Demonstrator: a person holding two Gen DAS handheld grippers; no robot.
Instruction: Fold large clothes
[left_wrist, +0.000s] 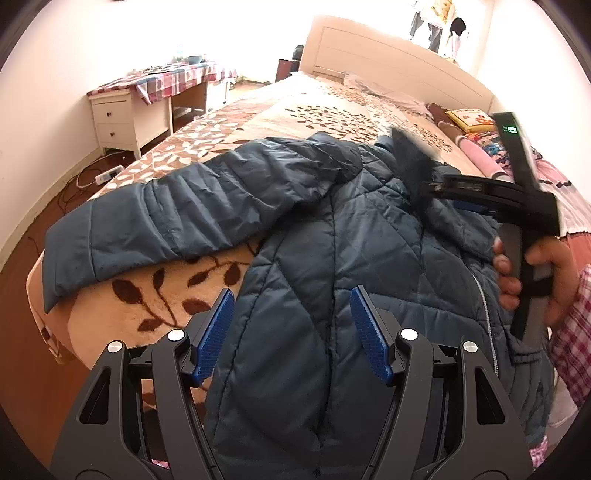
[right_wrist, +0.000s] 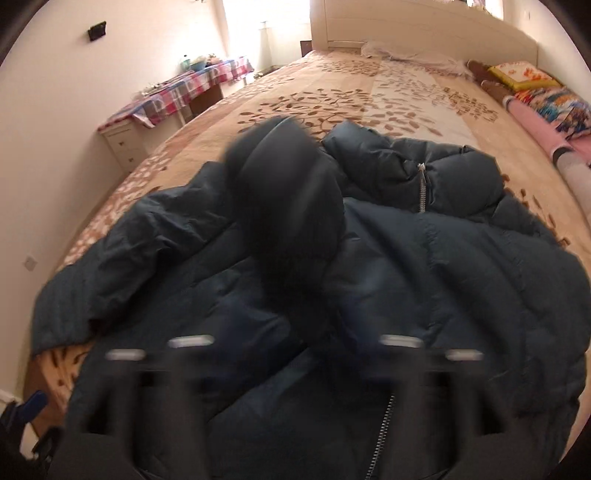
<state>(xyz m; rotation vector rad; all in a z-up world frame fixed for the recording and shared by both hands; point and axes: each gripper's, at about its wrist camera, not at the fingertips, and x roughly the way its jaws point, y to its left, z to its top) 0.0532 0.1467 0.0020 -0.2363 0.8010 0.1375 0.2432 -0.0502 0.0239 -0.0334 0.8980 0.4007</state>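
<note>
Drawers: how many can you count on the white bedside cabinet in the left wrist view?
2: an upper drawer and a lower drawer, stacked on the cabinet's front. Others may be hidden.

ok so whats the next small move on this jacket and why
Probably bring the left hand-held gripper over to the left sleeve and pinch its cuff. The jacket lies flat on the bed with that sleeve stretched out sideways, unfolded. The left jaws stand apart over the body panel, gripping nothing.
</note>
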